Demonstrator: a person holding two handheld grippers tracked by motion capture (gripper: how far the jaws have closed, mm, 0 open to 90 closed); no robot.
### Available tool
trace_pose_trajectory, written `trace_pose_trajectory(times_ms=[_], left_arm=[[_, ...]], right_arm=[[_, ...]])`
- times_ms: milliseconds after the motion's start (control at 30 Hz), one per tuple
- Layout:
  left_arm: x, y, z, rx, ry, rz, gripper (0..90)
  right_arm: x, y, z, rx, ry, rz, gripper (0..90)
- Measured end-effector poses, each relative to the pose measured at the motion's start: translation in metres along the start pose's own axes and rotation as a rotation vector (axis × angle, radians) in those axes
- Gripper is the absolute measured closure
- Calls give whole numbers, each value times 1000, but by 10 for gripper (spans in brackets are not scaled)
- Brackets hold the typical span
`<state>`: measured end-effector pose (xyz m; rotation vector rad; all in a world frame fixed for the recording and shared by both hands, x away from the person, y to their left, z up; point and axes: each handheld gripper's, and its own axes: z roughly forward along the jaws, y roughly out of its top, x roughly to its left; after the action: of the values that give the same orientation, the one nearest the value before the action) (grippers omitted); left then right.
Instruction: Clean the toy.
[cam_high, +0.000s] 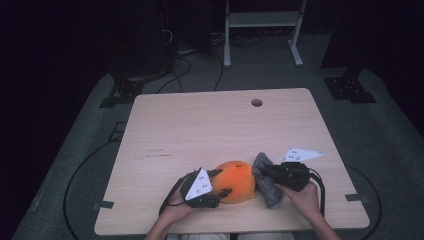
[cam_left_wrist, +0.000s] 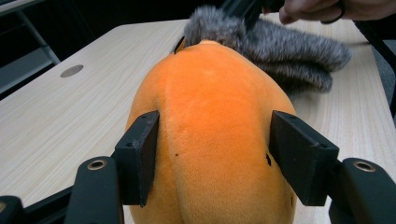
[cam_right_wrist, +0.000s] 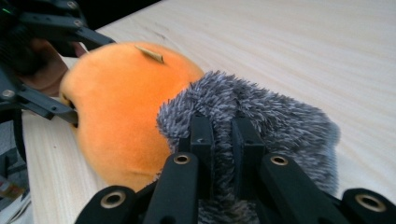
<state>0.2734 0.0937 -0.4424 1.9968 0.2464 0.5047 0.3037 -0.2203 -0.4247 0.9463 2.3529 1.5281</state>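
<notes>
A round orange plush toy (cam_high: 235, 181) lies near the table's front edge, with a grey furry piece (cam_high: 267, 187) against its right side. My left gripper (cam_high: 223, 182) comes in from the left, shut on the orange plush (cam_left_wrist: 210, 102); both pads (cam_left_wrist: 140, 154) dent its sides. From the right, my right gripper (cam_high: 264, 172) is shut on the grey fur (cam_right_wrist: 280, 116), its jaws (cam_right_wrist: 223, 135) nearly together with fur pinched between them. The orange plush (cam_right_wrist: 121, 102) carries a small tan stub (cam_right_wrist: 149, 53) on top. In the left gripper view the grey fur (cam_left_wrist: 289, 51) lies behind the plush.
The pale wooden table (cam_high: 200, 125) has a round cable hole (cam_high: 256, 102) at the back. Beyond it, a white metal frame (cam_high: 262, 20), black stand bases (cam_high: 350, 87) and loose cables (cam_high: 180, 70) stand on the grey floor.
</notes>
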Motion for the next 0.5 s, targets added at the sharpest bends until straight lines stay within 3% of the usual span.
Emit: trace_pose_trajectory(times_ms=[67, 133, 200, 267, 333, 400, 500], left_arm=[[-1, 1, 1, 0, -2, 8, 352], [-1, 2, 0, -3, -12, 4, 343], [4, 3, -2, -8, -20, -60, 265], [12, 3, -4, -18, -18, -154, 177], [18, 0, 0, 15, -40, -224, 135], [18, -2, 3, 15, -51, -249, 187], [16, -1, 4, 4, -33, -233, 271]], right_arm=[[8, 9, -2, -49, 42, -27, 806], [15, 14, 4, -38, 57, -59, 806], [18, 11, 11, -14, 57, -76, 806], [18, 7, 12, -6, 60, -76, 806], [17, 4, 10, -4, 61, -73, 805], [14, 1, 9, 12, 55, -68, 805], [2, -4, 7, 49, 25, -23, 806]])
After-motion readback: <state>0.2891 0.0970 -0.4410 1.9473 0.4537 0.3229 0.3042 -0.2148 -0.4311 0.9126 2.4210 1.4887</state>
